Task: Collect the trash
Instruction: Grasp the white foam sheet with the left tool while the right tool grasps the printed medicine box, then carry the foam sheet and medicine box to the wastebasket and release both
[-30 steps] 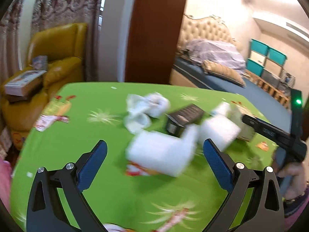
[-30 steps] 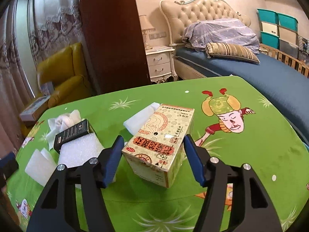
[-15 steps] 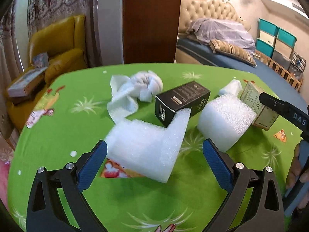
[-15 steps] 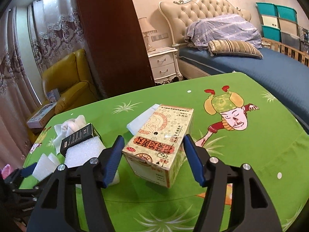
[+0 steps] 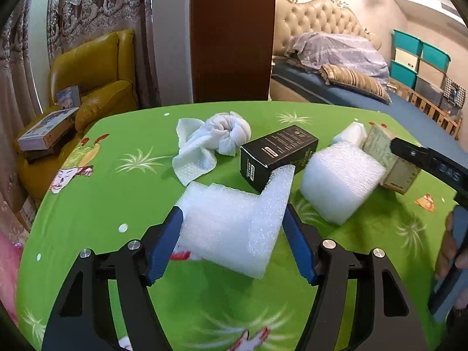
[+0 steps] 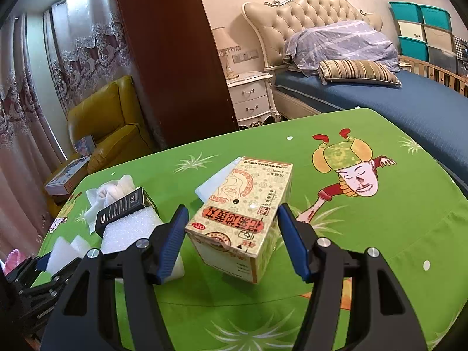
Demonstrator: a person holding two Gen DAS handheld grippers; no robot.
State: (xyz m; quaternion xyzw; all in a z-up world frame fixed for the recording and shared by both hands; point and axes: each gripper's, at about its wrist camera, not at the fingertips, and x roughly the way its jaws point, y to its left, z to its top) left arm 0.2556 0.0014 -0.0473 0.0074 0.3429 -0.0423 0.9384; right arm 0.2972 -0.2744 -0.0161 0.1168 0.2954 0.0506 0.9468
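An L-shaped white foam piece (image 5: 234,228) lies on the green tablecloth (image 5: 87,219). My left gripper (image 5: 232,216) is closing on it, and both blue pads touch its sides. A yellow printed carton (image 6: 242,213) sits between the pads of my right gripper (image 6: 231,213), gripped at its sides. In the left wrist view that carton (image 5: 392,161) and the right gripper (image 5: 424,161) are at the right. A black box (image 5: 278,152), a foam block (image 5: 339,181), a knotted white cloth (image 5: 216,137) and a white tissue (image 5: 351,133) lie beyond the foam piece.
A person's hand (image 5: 450,248) holds the right gripper's handle. Left of the table stands a yellow armchair (image 5: 96,76) with boxes on it. A brown wardrobe (image 5: 231,35) stands behind the table, and a bed (image 6: 395,99) with teal bins (image 6: 421,29) is at the right.
The left gripper's jaws came in from wide open onto the L-shaped foam piece and moved closer to it. The right gripper kept the carton, nearly still.
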